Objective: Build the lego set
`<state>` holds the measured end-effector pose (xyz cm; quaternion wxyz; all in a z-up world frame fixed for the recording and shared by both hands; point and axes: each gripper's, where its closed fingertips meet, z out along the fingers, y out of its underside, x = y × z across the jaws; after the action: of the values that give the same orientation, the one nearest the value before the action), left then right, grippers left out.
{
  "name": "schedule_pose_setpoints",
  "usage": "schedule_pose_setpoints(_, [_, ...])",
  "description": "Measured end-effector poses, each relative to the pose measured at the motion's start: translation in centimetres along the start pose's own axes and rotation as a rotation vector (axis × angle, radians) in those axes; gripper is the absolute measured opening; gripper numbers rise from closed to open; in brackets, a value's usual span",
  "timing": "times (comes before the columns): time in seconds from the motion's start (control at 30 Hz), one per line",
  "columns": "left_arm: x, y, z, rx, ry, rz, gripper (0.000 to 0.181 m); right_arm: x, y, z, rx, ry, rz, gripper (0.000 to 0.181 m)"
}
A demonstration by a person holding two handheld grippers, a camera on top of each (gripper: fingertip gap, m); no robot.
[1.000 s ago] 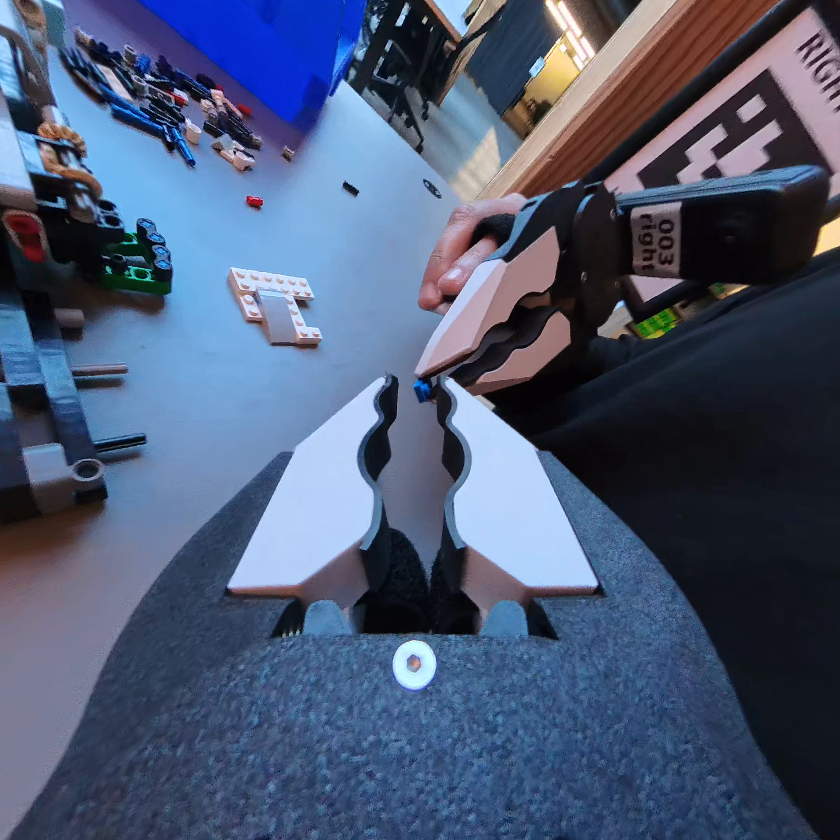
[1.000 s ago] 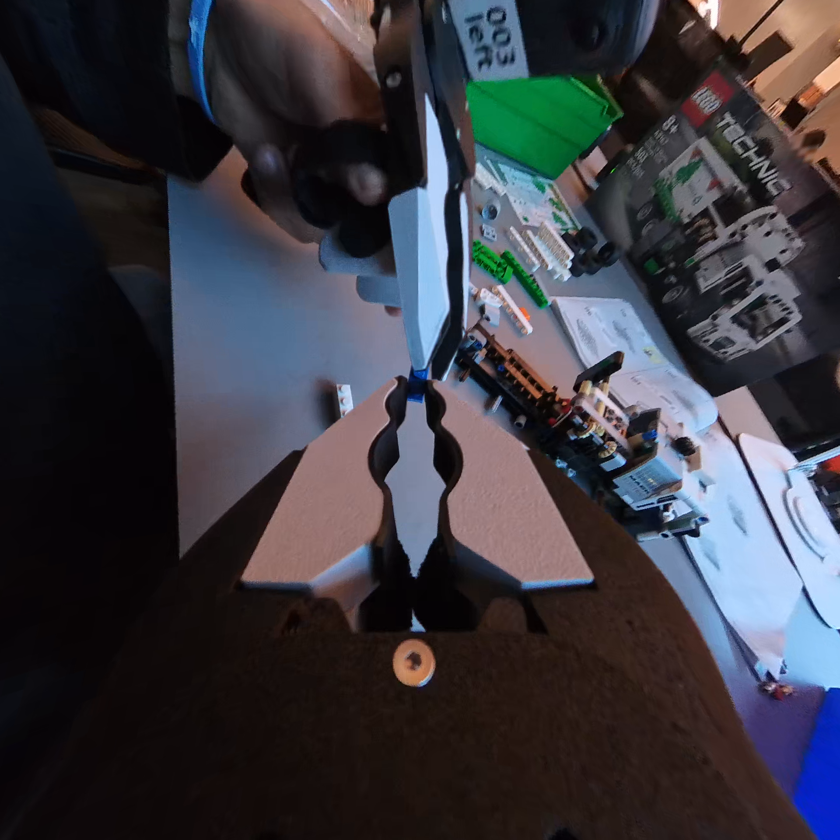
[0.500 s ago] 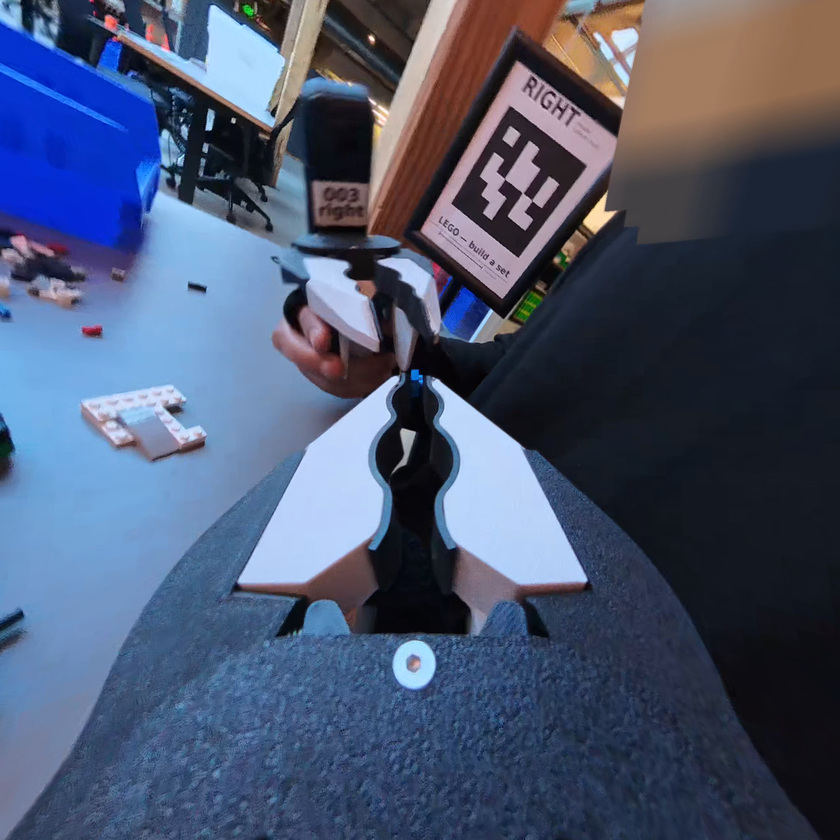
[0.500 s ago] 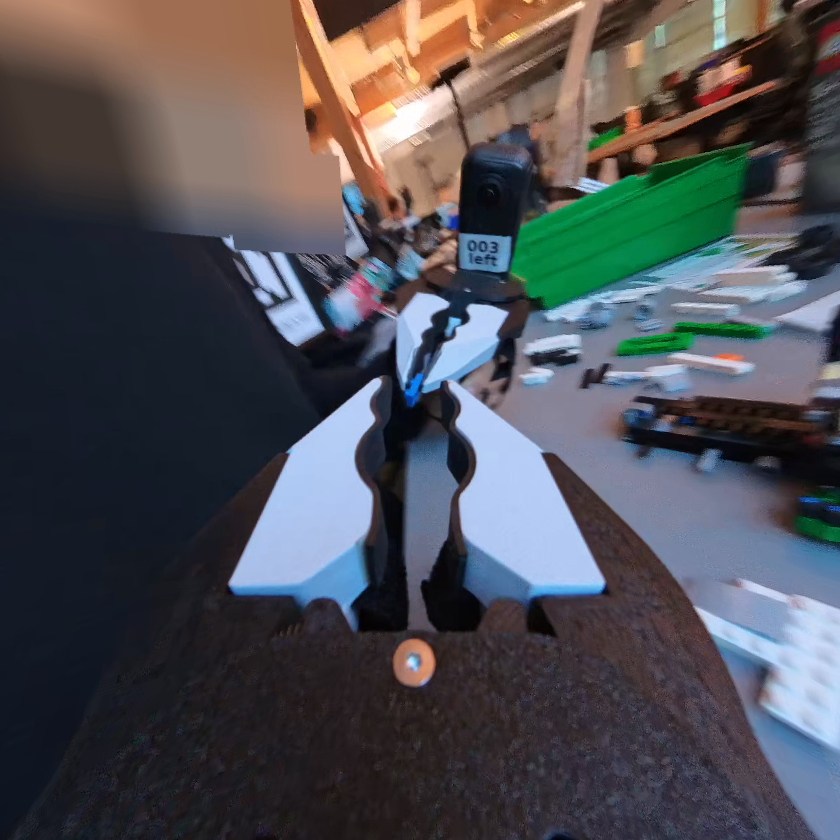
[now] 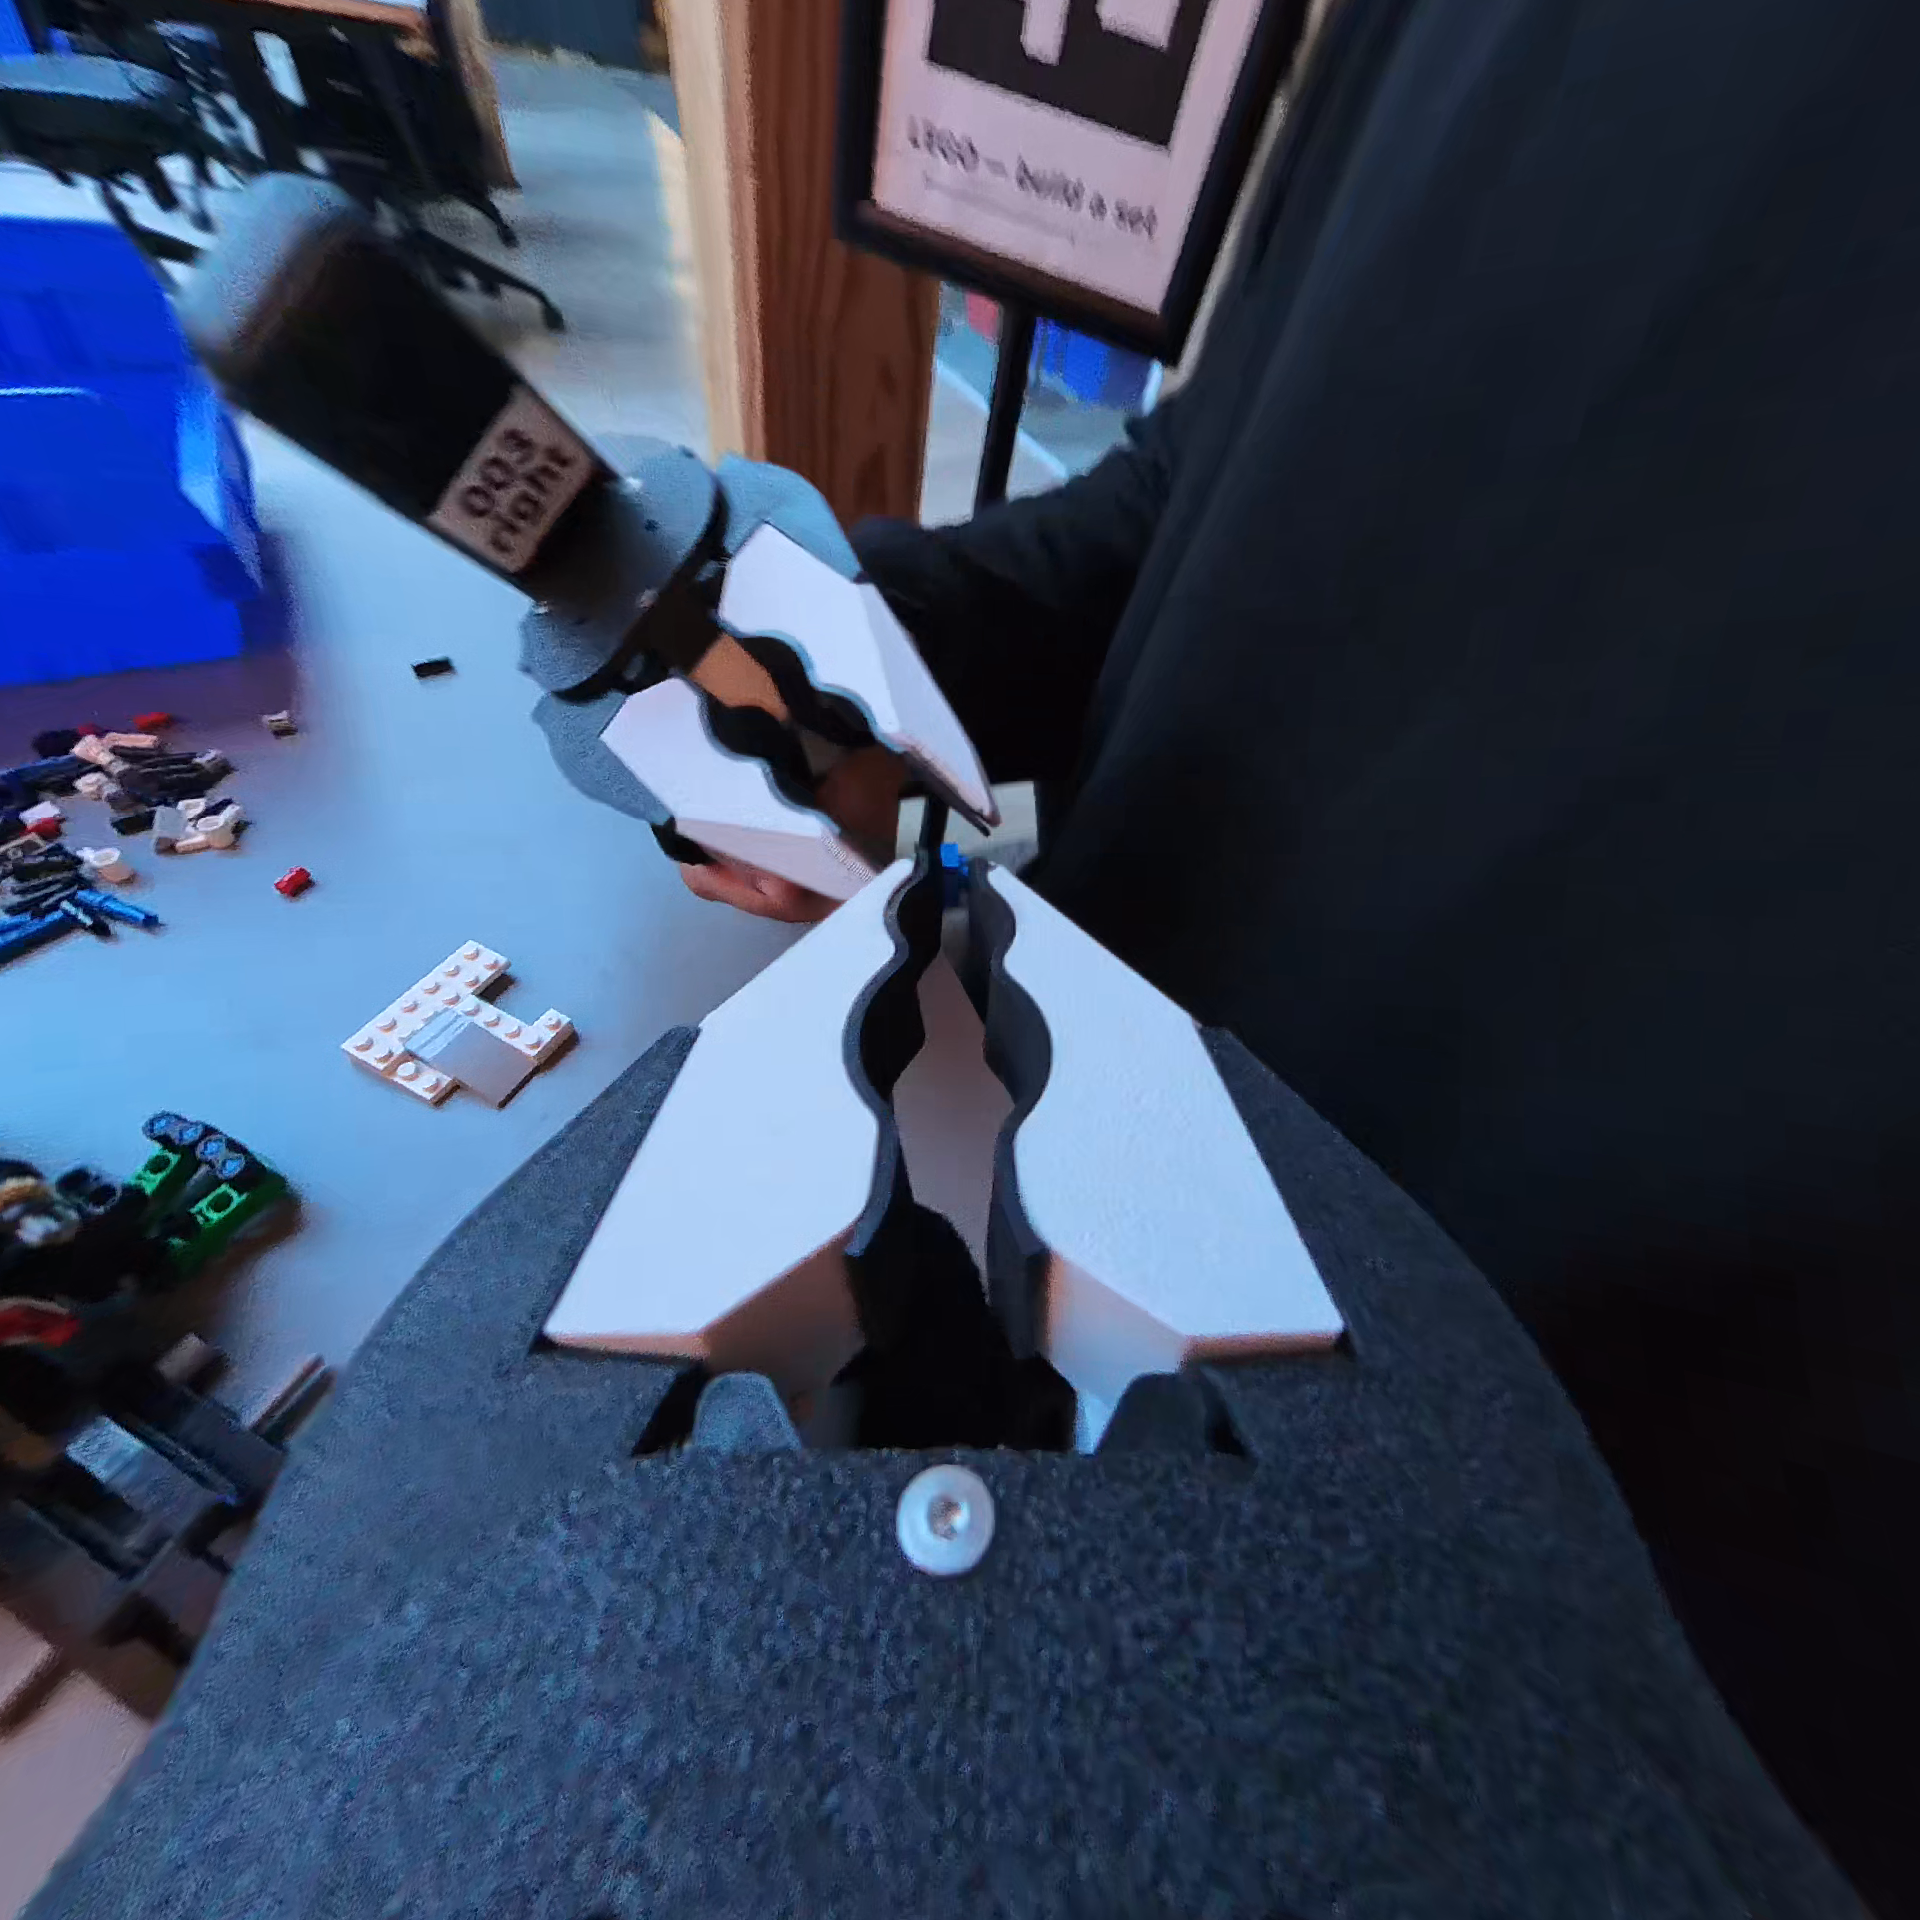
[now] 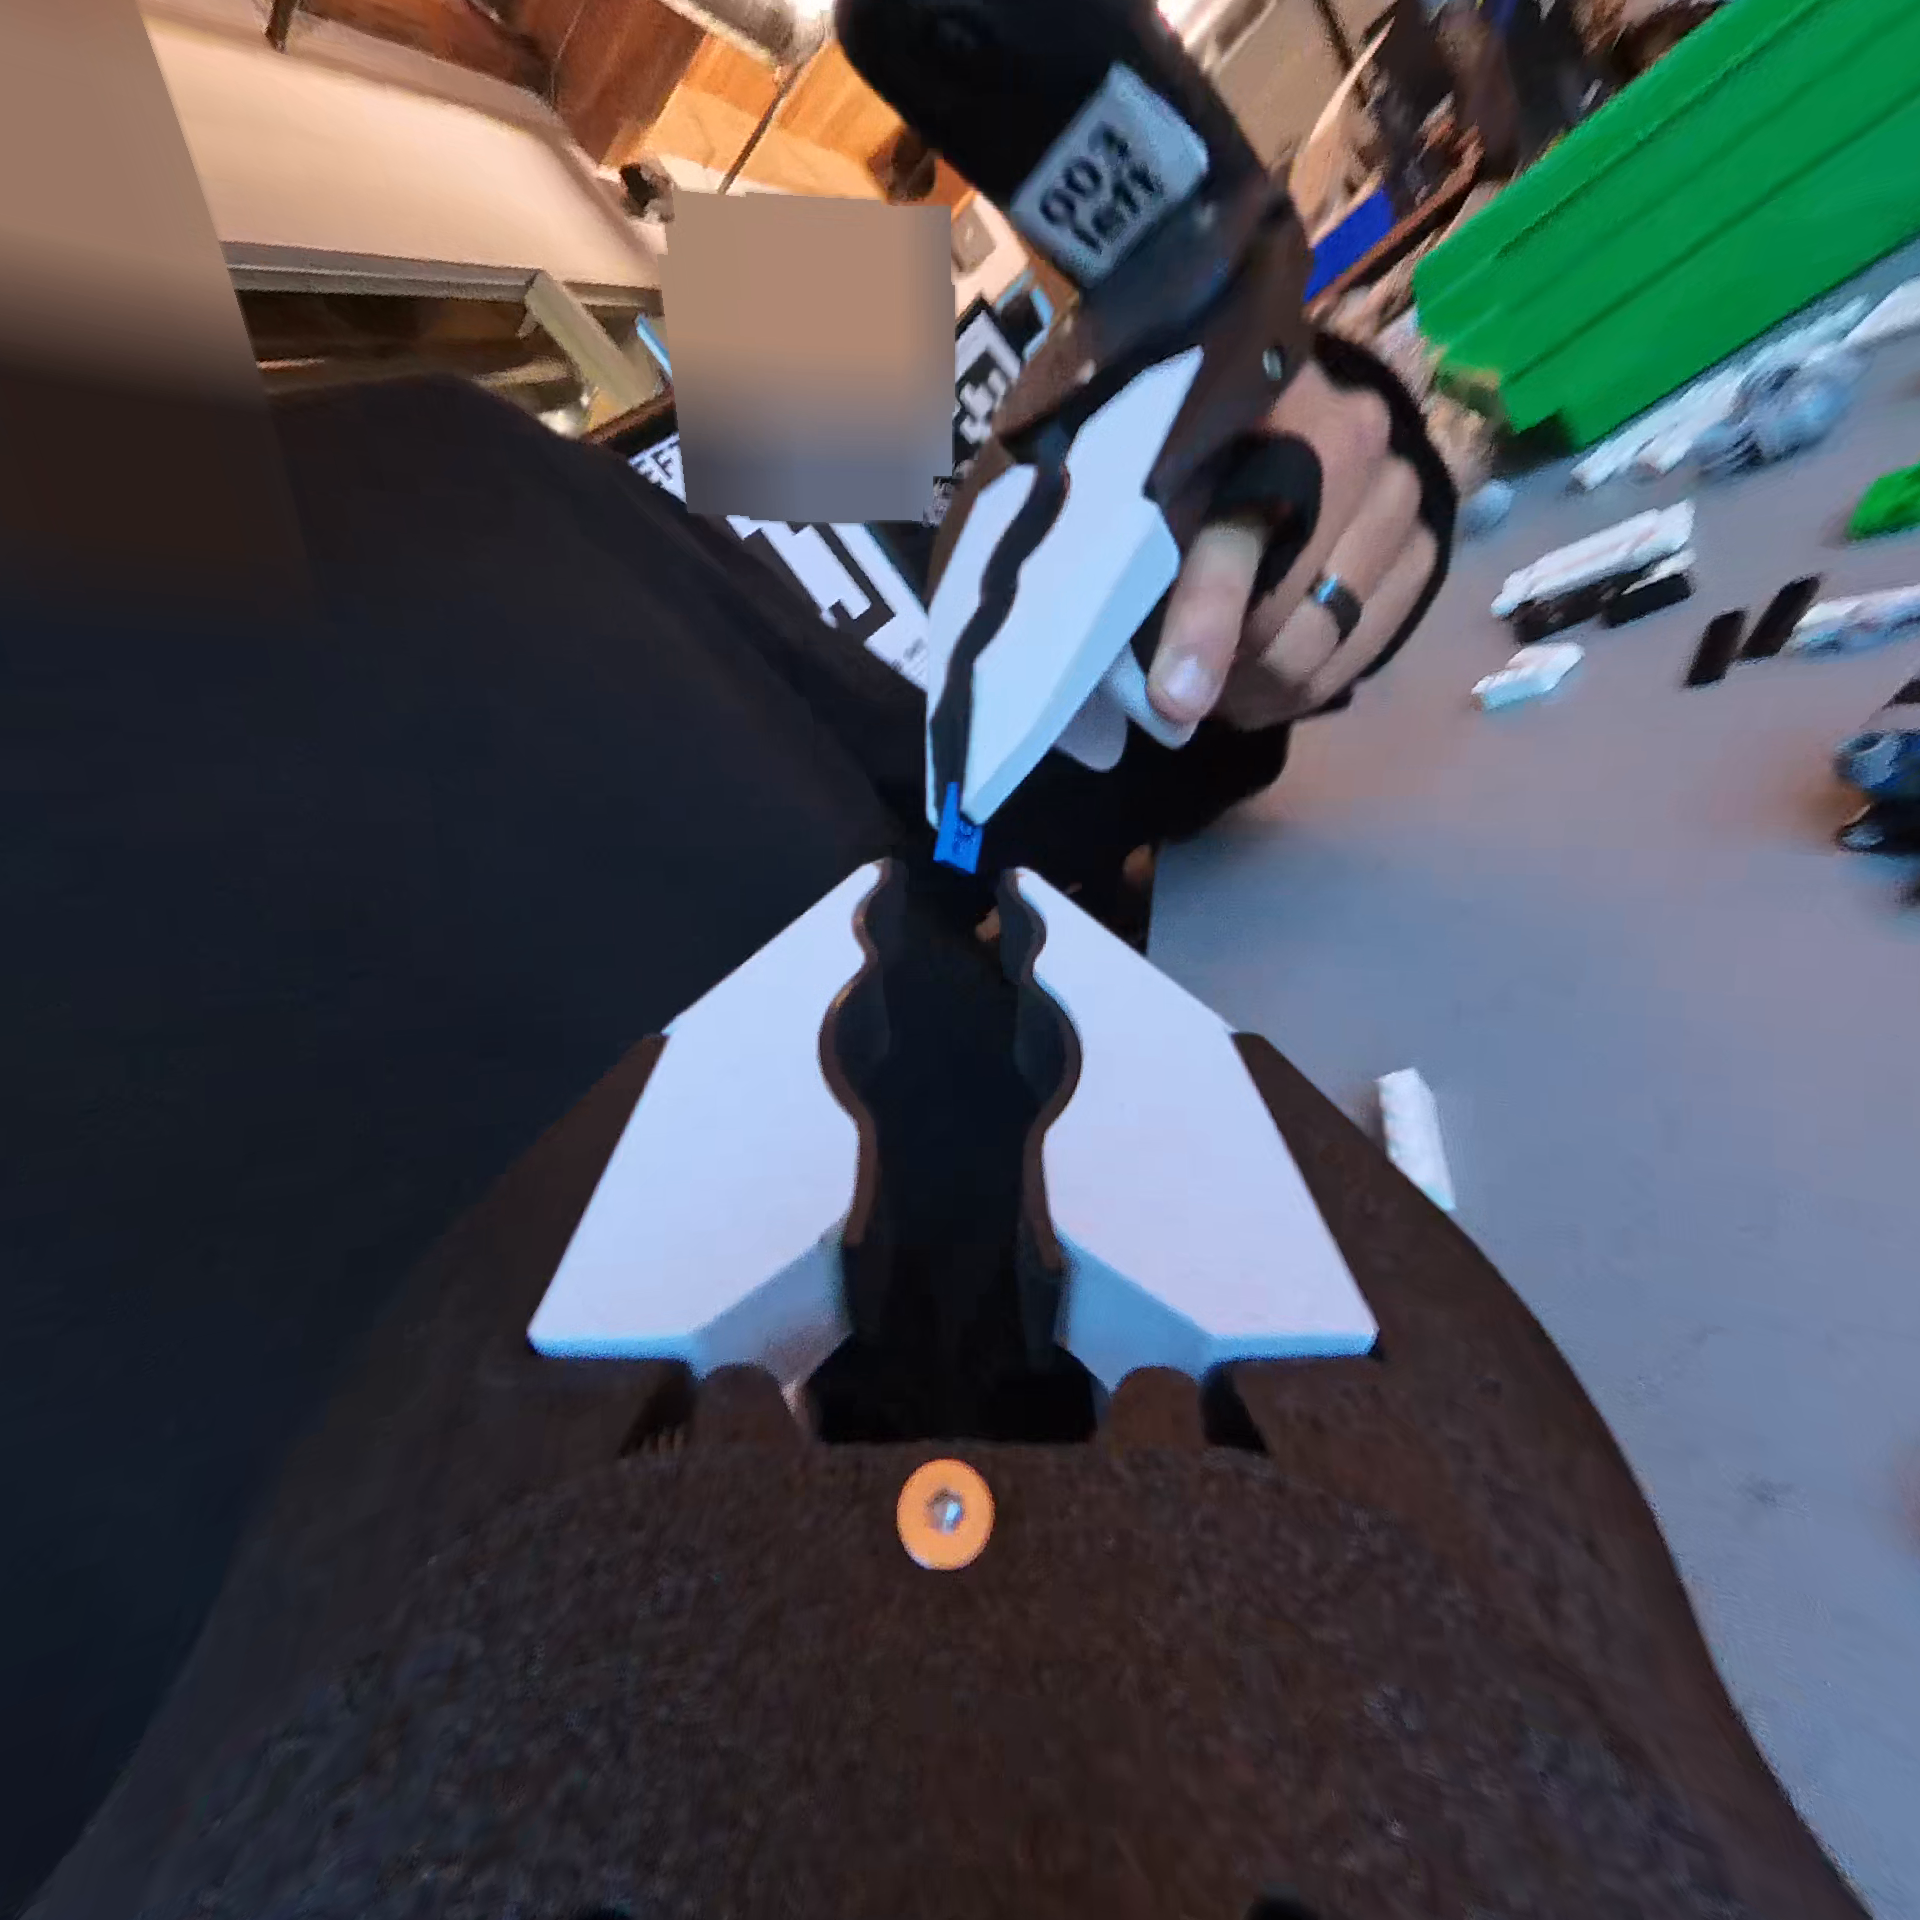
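The left tongs come down tilted from above, a hand wrapped round the black grip with 1 finger through the trigger loop; their 2 white wedge-shaped fingers are pinched almost together on a small blue lego pin that sticks out below the tips. The right tongs point up toward it from below, parted by a narrow gap, tips just under the blue pin and to either side of it; I cannot tell whether they touch it. From the left wrist view, the right tongs slant down from the upper left and the pin shows as a speck of blue where both pairs of tips meet, close against the person's dark top.

The fingers are smooth white with wavy black rubber inner edges; the bodies are grainy dark plastic with 1 silver screw.

Out on the pale grey counter lie a white studded plate, a green-and-black sub-assembly, scattered small parts and a blue bin.
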<state>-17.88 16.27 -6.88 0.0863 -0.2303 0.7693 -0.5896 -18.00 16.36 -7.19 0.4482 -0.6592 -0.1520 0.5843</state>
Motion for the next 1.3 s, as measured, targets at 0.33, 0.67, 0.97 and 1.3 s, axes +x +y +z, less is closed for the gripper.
schedule_pose_setpoints(0.33, [2.4,1.6,1.6,-0.238,0.149,0.146,0.003,-1.1,2.1,1.1,-0.205,-0.167,0.096,0.014])
schedule_pose_setpoints(0.67, [3.4,1.6,2.3,-0.29,0.198,0.208,0.003,-2.0,3.3,1.2,-0.309,-0.215,0.08,0.006])
schedule_pose_setpoints(0.97, [3.7,1.7,2.5,-0.293,0.214,0.232,0.003,-2.3,3.7,1.3,-0.314,-0.24,0.075,0.006])
schedule_pose_setpoints(1.3, [3.8,1.7,2.8,-0.309,0.233,0.25,0.003,-2.4,3.9,1.2,-0.322,-0.269,0.063,0.006])
